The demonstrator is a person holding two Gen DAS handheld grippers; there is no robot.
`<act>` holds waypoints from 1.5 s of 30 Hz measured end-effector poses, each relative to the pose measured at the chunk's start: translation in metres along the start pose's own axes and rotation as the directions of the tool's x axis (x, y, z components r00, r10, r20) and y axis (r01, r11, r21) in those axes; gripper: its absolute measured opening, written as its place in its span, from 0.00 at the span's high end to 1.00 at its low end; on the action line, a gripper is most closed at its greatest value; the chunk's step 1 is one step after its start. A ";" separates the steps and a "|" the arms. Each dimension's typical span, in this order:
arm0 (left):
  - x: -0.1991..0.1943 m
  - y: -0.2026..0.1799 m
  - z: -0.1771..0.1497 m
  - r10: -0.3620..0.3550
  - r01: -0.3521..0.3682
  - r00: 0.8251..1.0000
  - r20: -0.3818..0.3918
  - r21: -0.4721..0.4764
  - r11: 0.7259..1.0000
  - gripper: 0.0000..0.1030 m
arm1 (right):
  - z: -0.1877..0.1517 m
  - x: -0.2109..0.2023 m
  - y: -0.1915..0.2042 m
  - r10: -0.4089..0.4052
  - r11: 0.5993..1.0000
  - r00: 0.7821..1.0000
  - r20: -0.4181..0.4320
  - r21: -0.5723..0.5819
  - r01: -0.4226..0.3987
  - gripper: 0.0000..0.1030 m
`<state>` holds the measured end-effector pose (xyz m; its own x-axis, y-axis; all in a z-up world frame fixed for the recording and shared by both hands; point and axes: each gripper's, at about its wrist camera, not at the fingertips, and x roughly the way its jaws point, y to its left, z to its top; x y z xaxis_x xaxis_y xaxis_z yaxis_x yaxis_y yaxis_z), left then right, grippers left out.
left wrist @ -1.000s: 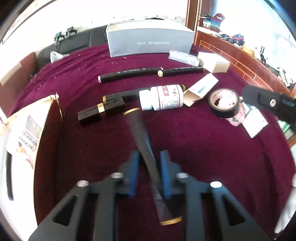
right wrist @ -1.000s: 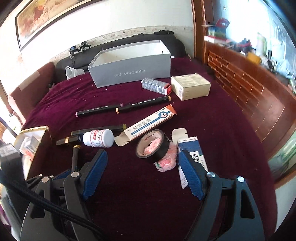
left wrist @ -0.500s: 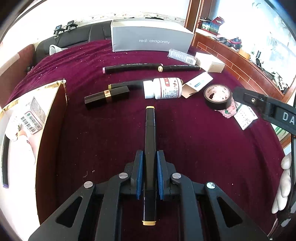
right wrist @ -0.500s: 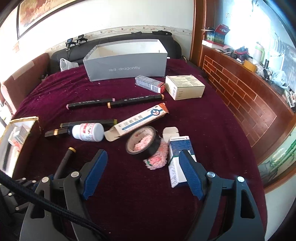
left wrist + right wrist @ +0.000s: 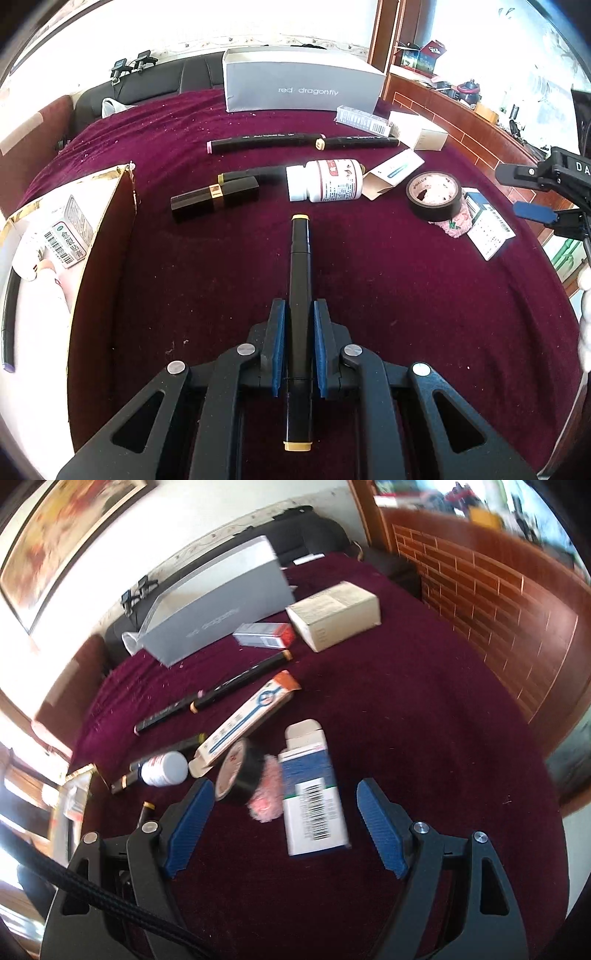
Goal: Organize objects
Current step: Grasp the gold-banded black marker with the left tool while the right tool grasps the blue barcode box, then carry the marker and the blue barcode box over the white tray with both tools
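From the left wrist, the left gripper [image 5: 298,332] is clamped on a black marker [image 5: 300,295] with yellow end caps, held above the maroon cloth [image 5: 388,295]. At the left edge an open box [image 5: 107,229] is partly cut off. From the right wrist, blurred, the right gripper [image 5: 284,805] stands wide apart with nothing gripped, above a blue-and-white carton [image 5: 314,801]. A tape roll [image 5: 240,775] partly hides something pink behind it.

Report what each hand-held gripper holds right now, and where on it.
The left hand-held gripper clamps the black marker near its rear end. The right hand-held gripper holds nothing; it stands open.
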<state>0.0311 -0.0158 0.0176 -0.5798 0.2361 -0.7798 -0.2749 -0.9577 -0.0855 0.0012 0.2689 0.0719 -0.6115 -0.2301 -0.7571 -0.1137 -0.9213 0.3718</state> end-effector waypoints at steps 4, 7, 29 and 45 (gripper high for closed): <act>0.000 -0.001 0.000 0.002 -0.002 1.000 0.001 0.001 1.000 0.89 | -0.001 0.013 0.005 -0.055 0.997 0.997 -0.049 -0.049 0.053 0.22; 0.000 0.000 -0.001 -0.001 0.001 1.000 0.001 -0.005 1.000 0.89 | -0.008 0.027 0.016 -0.121 0.988 0.990 -0.073 -0.110 0.112 0.31; -0.001 -0.001 -0.002 -0.010 0.010 1.000 0.009 -0.016 1.000 0.89 | -0.014 0.027 0.022 -0.245 0.961 0.967 -0.074 -0.150 0.232 0.69; -0.068 0.015 -0.011 -0.123 0.132 0.985 0.120 -0.066 0.989 0.89 | -0.044 -0.027 0.060 -0.160 0.971 0.987 -0.023 -0.186 0.153 0.69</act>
<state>0.0747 -0.0485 0.0630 -0.6294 0.3701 -0.6833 -0.2974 -0.9271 -0.2282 0.0452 0.2062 0.0910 -0.5668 -0.0868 -0.8193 -0.0587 -0.9877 0.1452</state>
